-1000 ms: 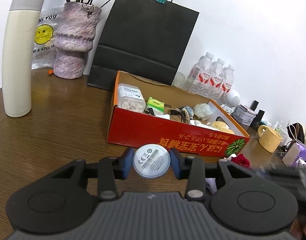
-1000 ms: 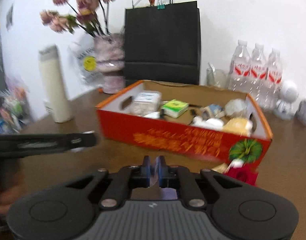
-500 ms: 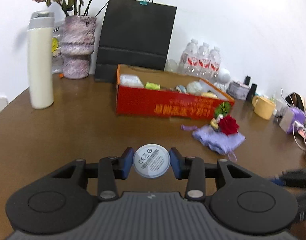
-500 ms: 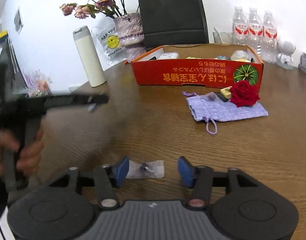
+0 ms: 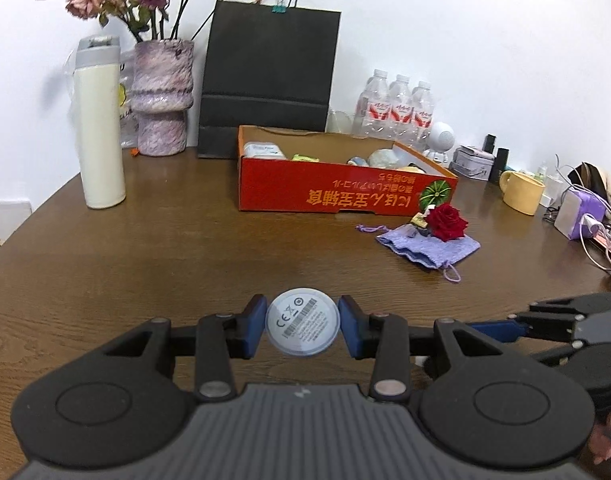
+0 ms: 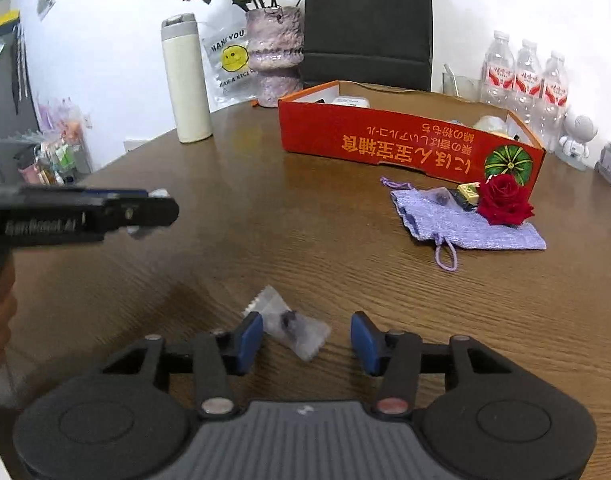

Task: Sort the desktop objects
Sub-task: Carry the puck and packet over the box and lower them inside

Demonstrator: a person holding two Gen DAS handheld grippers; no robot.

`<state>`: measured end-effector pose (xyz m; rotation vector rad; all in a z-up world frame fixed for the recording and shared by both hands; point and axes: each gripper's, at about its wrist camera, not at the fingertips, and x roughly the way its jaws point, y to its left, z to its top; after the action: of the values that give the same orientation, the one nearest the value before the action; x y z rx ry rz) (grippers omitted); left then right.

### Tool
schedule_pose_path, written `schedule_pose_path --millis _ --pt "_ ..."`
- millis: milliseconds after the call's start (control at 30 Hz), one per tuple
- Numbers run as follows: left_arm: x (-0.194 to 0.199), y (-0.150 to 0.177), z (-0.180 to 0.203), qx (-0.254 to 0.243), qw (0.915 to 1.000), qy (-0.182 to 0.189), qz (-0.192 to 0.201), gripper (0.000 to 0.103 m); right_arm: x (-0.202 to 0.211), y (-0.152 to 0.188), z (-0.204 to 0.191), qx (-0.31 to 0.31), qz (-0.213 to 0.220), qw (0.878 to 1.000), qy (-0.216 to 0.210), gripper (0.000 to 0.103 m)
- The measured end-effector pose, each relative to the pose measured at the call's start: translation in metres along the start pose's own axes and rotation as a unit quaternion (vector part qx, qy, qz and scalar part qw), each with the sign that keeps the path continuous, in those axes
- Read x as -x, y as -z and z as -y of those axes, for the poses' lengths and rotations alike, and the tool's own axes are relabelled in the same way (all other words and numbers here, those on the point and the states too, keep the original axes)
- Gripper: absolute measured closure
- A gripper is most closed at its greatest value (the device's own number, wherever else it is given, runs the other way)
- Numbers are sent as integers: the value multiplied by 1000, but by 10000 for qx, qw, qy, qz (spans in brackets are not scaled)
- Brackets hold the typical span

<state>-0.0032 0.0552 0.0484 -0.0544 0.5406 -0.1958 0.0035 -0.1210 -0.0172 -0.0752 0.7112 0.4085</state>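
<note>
**Brown wooden table, two items left to box**

Brown wood table carries the red box at the back. Left gripper clamps a white round disc. Right gripper, jaws just closing yet apart, brackets a clear sachet lying flat; centre it and pinch low before lifting boxward.
</note>
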Motion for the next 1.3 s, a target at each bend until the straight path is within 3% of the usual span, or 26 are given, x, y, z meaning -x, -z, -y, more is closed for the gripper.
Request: schedule_pose_path --millis 133,167,233,400,533,700,1000,1133,1300 --pt "4 3 0 -19 10000 44 11 62 -2 0 -11 352 -40 9993 -144 57" --pt "4 3 0 -19 10000 36 9 62 -3 0 -13 453 -51 9989 -129 59" --pt "5 4 -1 -10 10000 23 -9 62 -2 0 -12 454 -60 9989 -134 72" --pt "5 6 -1 -40 10000 62 -48 62 -5 -3 -13 521 -67 9985 -179 78" --pt "8 6 1 -56 10000 73 -28 62 -4 -3 -18 656 -73 9974 -288 97" --pt "19 7 8 -102 9999 15 73 62 0 0 -20 604 -4 9979 -246 99" --pt "56 -4 25 -108 9982 -160 562 62 78 -5 9 -7 1131 9930 333 99" --pt "81 -11 51 -546 9904 -384 1214 62 113 -2 24 -201 1681 9836 628 98" --pt "68 -25 69 -569 9889 -337 1331 62 120 -8 43 -436 2003 9751 840 98"
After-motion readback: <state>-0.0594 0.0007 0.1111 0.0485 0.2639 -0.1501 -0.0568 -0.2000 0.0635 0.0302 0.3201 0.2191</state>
